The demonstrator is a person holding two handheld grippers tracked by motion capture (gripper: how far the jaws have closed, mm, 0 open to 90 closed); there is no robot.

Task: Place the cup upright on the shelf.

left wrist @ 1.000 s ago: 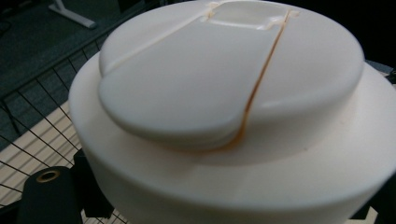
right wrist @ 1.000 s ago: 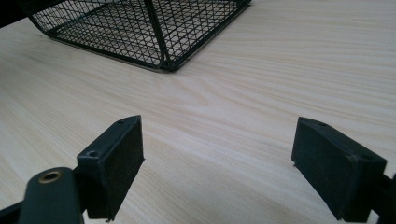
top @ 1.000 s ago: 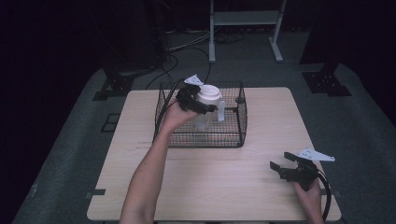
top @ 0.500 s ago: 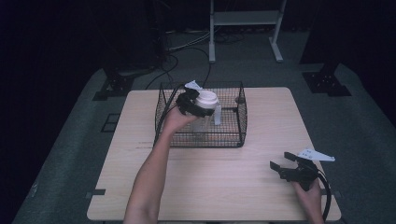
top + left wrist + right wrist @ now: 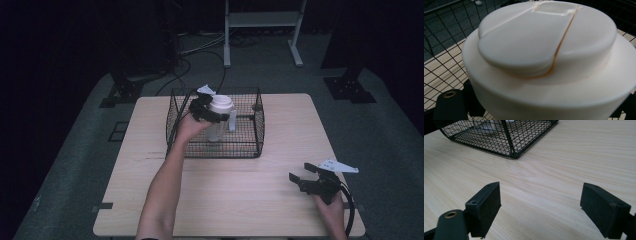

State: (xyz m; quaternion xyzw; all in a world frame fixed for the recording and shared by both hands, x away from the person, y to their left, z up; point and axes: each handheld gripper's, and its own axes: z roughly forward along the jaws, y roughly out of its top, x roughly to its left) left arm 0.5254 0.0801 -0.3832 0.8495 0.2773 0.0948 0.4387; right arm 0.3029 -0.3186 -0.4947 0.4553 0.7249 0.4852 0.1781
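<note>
A clear bottle with a wide white flip-top lid (image 5: 221, 103) hangs upright inside a black wire basket (image 5: 250, 150) at the table's back middle. My left gripper (image 5: 218, 118) reaches in from the left and is shut on the bottle just under the lid. In the left gripper view the lid (image 5: 544, 45) looms very close, with a black jaw low on either side of the bottle. My right gripper (image 5: 300, 179) rests at the front right of the table, open, and in its own view the right gripper (image 5: 540, 207) has only bare wood between its pads.
The light wooden table (image 5: 280, 120) sits on a dark floor with cables and stand feet behind it. The basket's near corner (image 5: 509, 137) lies ahead and to the left of my right gripper. A small white piece (image 5: 232, 120) shows inside the basket beside the bottle.
My left hand has lowered the bottle a little deeper into the basket. The right hand and gripper have stayed put.
</note>
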